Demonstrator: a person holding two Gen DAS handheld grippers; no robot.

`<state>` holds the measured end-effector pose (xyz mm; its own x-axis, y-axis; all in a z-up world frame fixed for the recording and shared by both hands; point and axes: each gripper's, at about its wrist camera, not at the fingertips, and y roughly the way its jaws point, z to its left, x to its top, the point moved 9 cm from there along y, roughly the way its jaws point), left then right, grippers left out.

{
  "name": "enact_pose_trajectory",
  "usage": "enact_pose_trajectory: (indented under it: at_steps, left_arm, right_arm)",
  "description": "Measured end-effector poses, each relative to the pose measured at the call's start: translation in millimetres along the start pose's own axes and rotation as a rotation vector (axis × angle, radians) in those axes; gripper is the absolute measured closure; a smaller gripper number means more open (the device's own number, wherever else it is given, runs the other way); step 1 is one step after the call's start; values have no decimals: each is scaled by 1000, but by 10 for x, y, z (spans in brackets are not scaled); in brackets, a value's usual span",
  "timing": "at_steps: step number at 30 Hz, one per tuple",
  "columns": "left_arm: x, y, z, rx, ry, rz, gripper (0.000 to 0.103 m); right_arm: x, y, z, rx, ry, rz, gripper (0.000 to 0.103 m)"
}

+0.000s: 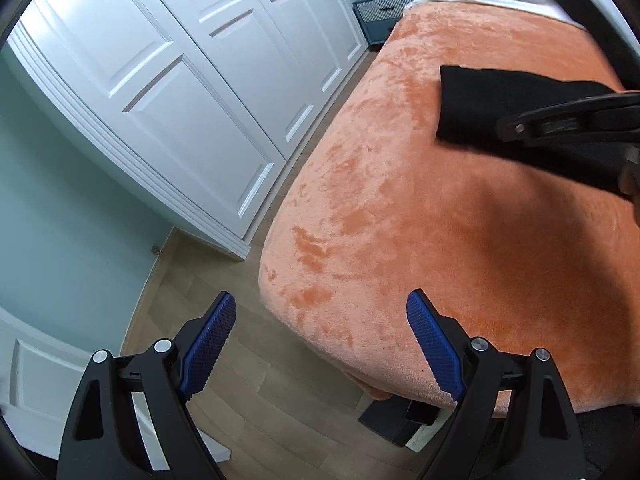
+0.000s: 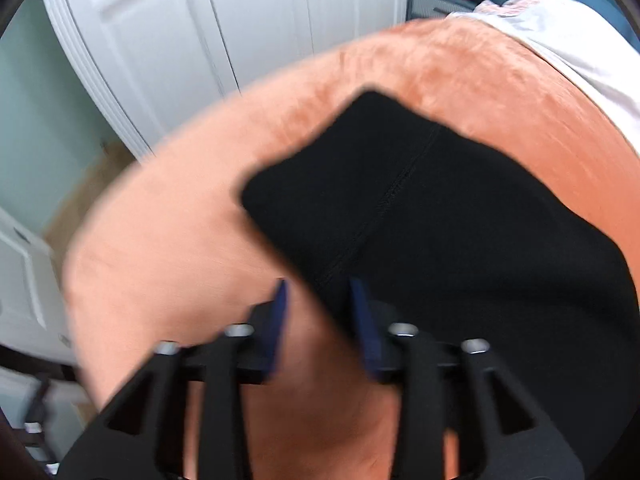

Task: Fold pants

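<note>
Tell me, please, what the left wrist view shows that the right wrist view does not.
Only the left wrist view shows the left tool, open over the bed's corner and the wooden floor, and the right tool from the side.

Only the right wrist view shows the seam down the black pants and the right tool at their near edge, with a gap between its pads.

Both show the black pants, orange blanket, white wardrobe doors and nightstand.

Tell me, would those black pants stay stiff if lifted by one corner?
Probably not: the black pants lie flat and limp on the orange blanket, so they'd likely droop. The plush nap may drag on them if pushed.
</note>
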<state>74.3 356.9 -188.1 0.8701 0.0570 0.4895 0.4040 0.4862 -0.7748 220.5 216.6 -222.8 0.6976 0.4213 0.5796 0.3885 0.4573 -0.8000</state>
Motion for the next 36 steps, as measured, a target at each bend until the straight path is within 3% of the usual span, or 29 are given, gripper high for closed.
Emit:
enact_pose_trajectory:
  at_steps: [4,5,6,8,10,11,13,15,19,20,22,23,26,28,31,34,36]
  left_arm:
    - [64,-109,-67,-9,4,-14,18]
    - [97,-166,-105,-16,5,-25,18]
    - [130,-225,-141,-21,7,-35,18]
    - [201,-365,-241,-34,11,-63,18]
    - [262,-491,-364,-43,19,-85,17]
    - [284,-535,-426,-49,25,-91,17]
    - [336,-626,-576,-56,40,-103,17]
    - [410,-741,-820,-63,72,-122,17]
    - [560,-1049,-1366,-73,149,-180,17]
    - [598,-1122,-1505,-75,166,-193,17]
    - [664,-1210,-1773,-90,190,-200,17]
    - [690,-1213,-1866,-96,201,-194,17]
    - [866,-1130,-2123,-95,210,-190,17]
    - [1041,-987,-2255,-77,204,-188,17]
    - [1316,-778,-2451,-58,202,-193,17]
    - [1499,-556,-2649,-74,206,-164,17]
    - [1575,-354,-2784,-124,197,-127,17]
  right_arm:
    - [-174,-414,-533,-126,79,-62,54]
    - [-311,-487,-856,-175,142,-49,55]
    - [-457,-539,-1152,-210,204,-28,63]
    - [-914,-751,-1896,-333,342,19,64]
    - [-1351,-959,-2402,-436,431,78,64]
    - [-1667,-1141,-2685,-456,508,95,64]
    - [-2022,-1481,-2975,-425,633,51,65]
    - [-2297,-1856,-3217,-477,721,21,64]
    - [-2254,-2207,-3414,-448,770,-86,63]
    - [-2222,-2179,-3473,-439,761,-87,61]
    - [-2378,-1881,-3601,-445,720,55,61]
    - [-2436,-1792,-3632,-439,700,81,61]
    - [-2286,-1908,-3578,-467,581,53,60]
    - [-1997,-2020,-3505,-426,523,-5,60]
    - [-1345,-2071,-3486,-294,500,-89,59]
    - [-631,-1850,-3534,-7,581,-155,59]
    - [-324,-1619,-3576,107,617,-141,59]
